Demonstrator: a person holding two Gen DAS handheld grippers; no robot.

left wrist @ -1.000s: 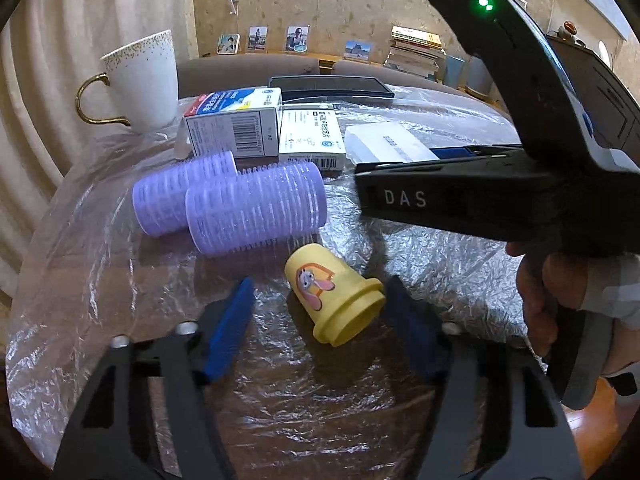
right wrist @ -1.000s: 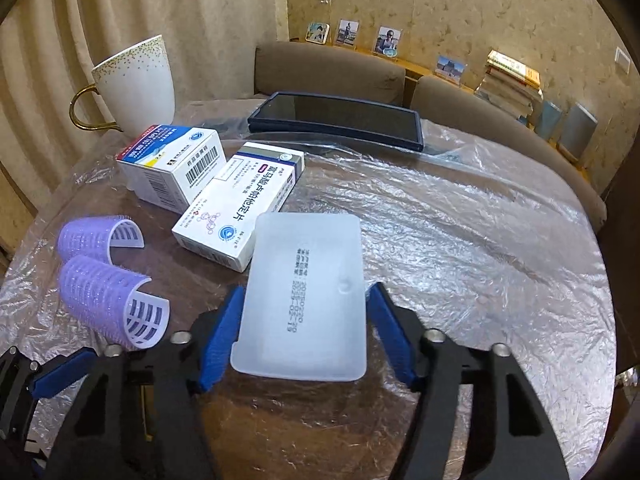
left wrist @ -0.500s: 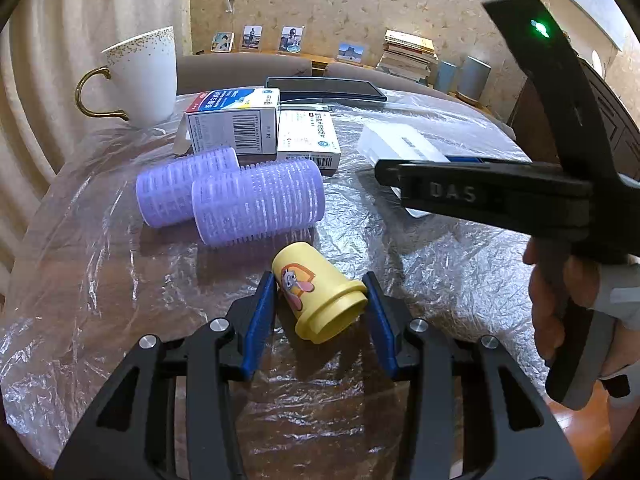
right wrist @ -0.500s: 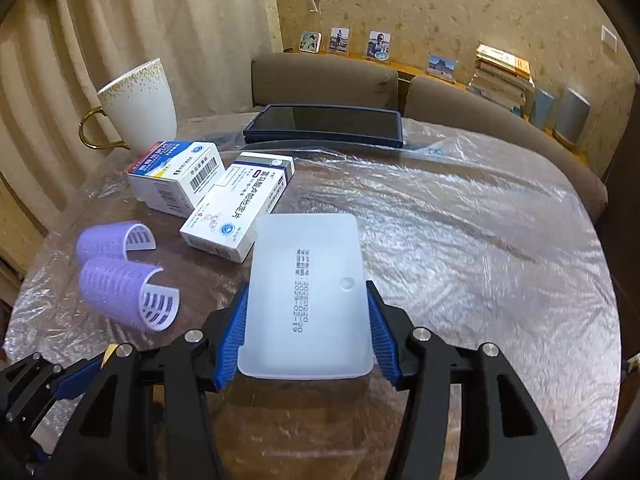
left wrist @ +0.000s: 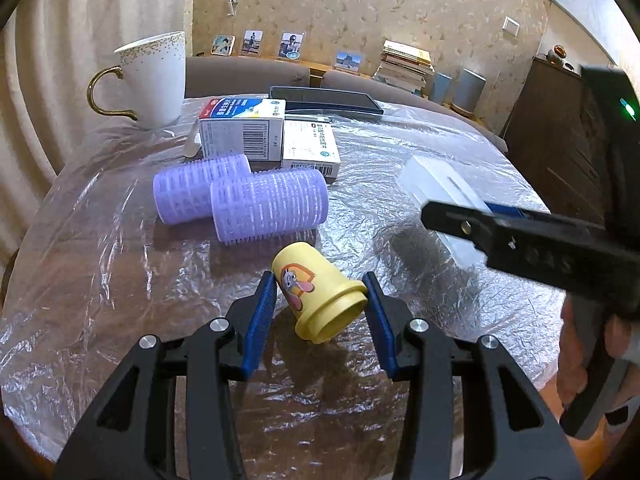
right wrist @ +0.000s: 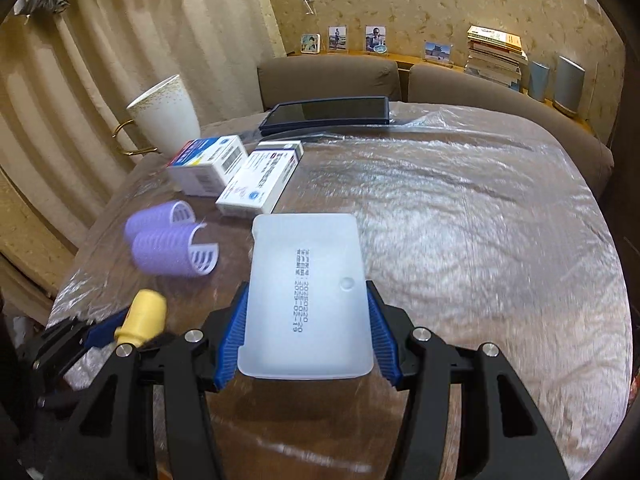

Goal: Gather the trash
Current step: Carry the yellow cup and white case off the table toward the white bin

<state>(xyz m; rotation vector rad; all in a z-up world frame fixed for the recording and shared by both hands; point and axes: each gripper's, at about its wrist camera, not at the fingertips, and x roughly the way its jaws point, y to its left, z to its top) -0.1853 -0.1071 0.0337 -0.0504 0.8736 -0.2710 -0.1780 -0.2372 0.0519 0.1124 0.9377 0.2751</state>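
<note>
the yellow cup [left wrist: 318,298], printed with a cartoon rabbit, is lying tilted with its open mouth toward the camera, sitting between the blue pads of your left gripper [left wrist: 320,308]. your left jaws are clenching on it, both pads touching its sides. in the right wrist view the same cup [right wrist: 143,317] is showing at about 8 o'clock, pinched at its rim end. the frosted white plastic tray [right wrist: 306,300] is sitting flat between the pads of your right gripper [right wrist: 306,336], and your right jaws are grasping it by its long edges, the printed date facing up. the counter [left wrist: 420,148] is lying under a crinkled clear plastic sheet. two purple hair rollers [left wrist: 240,200] are lying side by side, touching, at 11 o'clock from the cup. two medicine boxes [left wrist: 268,136] are sitting just behind them, a white mug [left wrist: 154,78] with a gold handle is standing at 10 o'clock, and a dark tablet [left wrist: 326,98] is lying at 12 o'clock near the far edge.
</note>
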